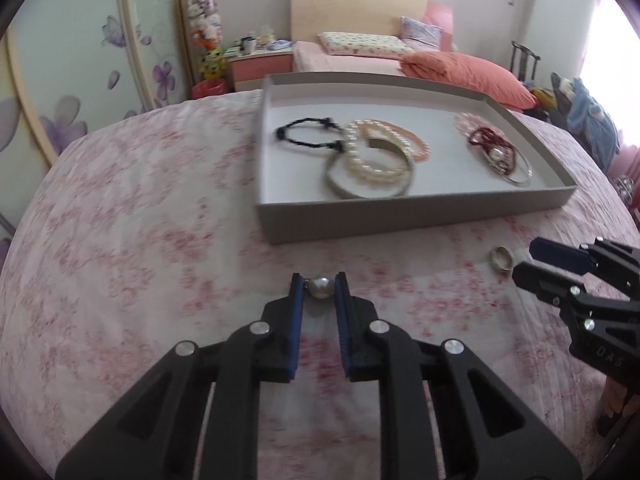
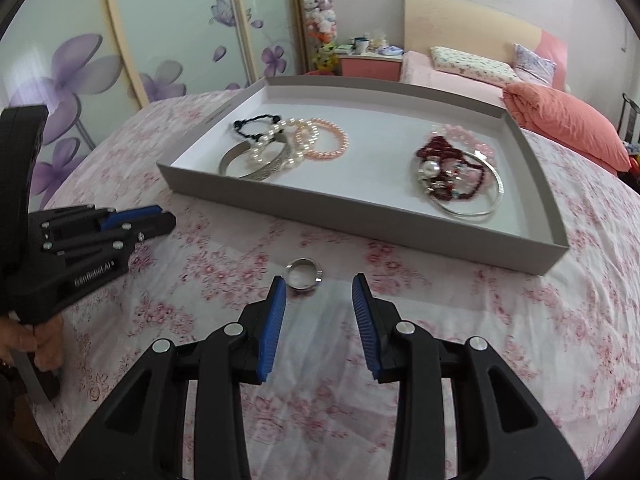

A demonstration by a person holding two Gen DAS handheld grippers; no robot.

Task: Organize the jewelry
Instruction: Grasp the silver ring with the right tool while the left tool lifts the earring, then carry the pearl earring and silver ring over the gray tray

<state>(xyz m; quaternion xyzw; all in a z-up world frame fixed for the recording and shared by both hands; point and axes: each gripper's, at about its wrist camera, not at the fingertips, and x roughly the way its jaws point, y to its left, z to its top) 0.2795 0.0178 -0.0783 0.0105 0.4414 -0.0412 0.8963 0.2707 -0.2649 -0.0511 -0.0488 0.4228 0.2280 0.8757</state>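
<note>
Between the blue pads of the left gripper [image 1: 319,285] a large pearl bead [image 1: 321,287] was clamped at the fingertips, a small metal fitting showing on the bead's left side against the left pad. No earlier picture was given, so only the grip itself can be told. Beneath the fingers a pink floral bedspread [image 1: 140,240] was seen, blurred.

The fingers of the right gripper [image 2: 320,286] were held apart with nothing between the pads. Just beyond the tips, slightly nearer the left fingertip, a silver ring [image 2: 303,273] lay flat on the bedspread, untouched. In the left wrist view the same ring was found just ahead of the right gripper's tips, well to the right of the held bead.

Farther out from both pairs of fingers a shallow grey tray [image 2: 360,216] was set on the bedspread. In its left part a black cord bracelet [image 2: 256,126], a white pearl bracelet [image 2: 280,148], a pink bead bracelet [image 2: 326,140] and a wide silver bangle [image 2: 252,166] were heaped together, overlapping. In its right part dark red beads [image 2: 436,148], pale pink beads [image 2: 466,136] and a thin silver hoop [image 2: 476,208] were piled, with a pearl among them.

At the left edge of the right wrist view the left gripper was seen from the side, a hand [image 2: 40,344] wrapped round its grip.
</note>
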